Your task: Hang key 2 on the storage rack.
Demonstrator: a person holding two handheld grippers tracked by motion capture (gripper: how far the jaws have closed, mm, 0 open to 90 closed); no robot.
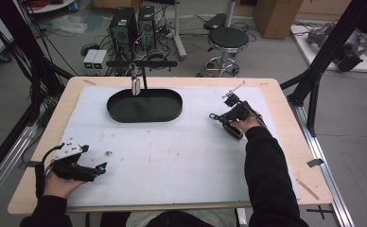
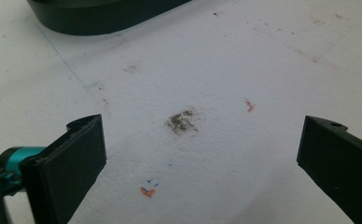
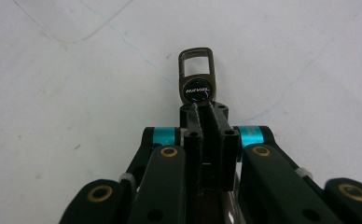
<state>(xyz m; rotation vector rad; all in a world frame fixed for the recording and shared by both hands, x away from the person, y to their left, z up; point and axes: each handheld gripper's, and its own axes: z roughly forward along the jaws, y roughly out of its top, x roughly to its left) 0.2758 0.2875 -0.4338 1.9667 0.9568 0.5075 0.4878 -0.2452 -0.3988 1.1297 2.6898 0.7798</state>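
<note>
Dark metal key-ring clasp [image 3: 196, 74], oblong loop, unreadable round logo, pinched between right gripper [image 3: 202, 108] fingers; left gripper [image 2: 200, 154] fingers wide.

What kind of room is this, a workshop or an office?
Most likely a lab or workshop: computer towers with tangled cables on the floor, a stool, and a black metal frame around a padded table.
</note>
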